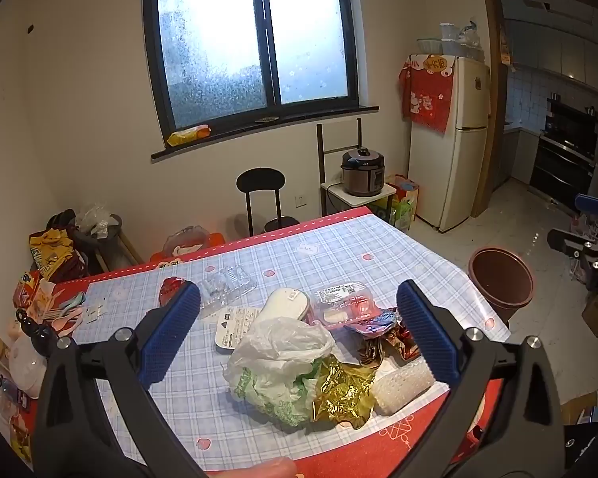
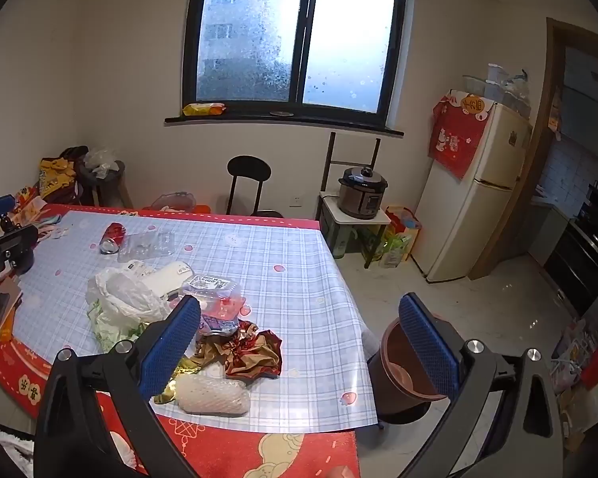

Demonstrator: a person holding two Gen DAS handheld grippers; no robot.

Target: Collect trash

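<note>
A heap of trash lies near the table's front edge: a white plastic bag (image 1: pixel 283 354) (image 2: pixel 123 294), gold foil (image 1: pixel 345 392), a white foam net (image 1: pixel 402 388) (image 2: pixel 213 394), red-gold wrappers (image 2: pixel 251 350), clear plastic trays (image 1: pixel 341 302) (image 2: pixel 215 290) and a crushed red can (image 2: pixel 113 237). A brown bin (image 1: pixel 502 281) (image 2: pixel 402 374) stands on the floor off the table's right side. My left gripper (image 1: pixel 299 332) is open and empty above the heap. My right gripper (image 2: pixel 299 344) is open and empty over the table's right corner.
The table (image 2: pixel 283 263) has a blue checked cover with a red border. Toys and packets (image 1: pixel 40 310) crowd its left end. A black chair (image 2: pixel 247 187), a rice cooker (image 2: pixel 360 193) on a stand and a fridge (image 2: pixel 478 195) are behind.
</note>
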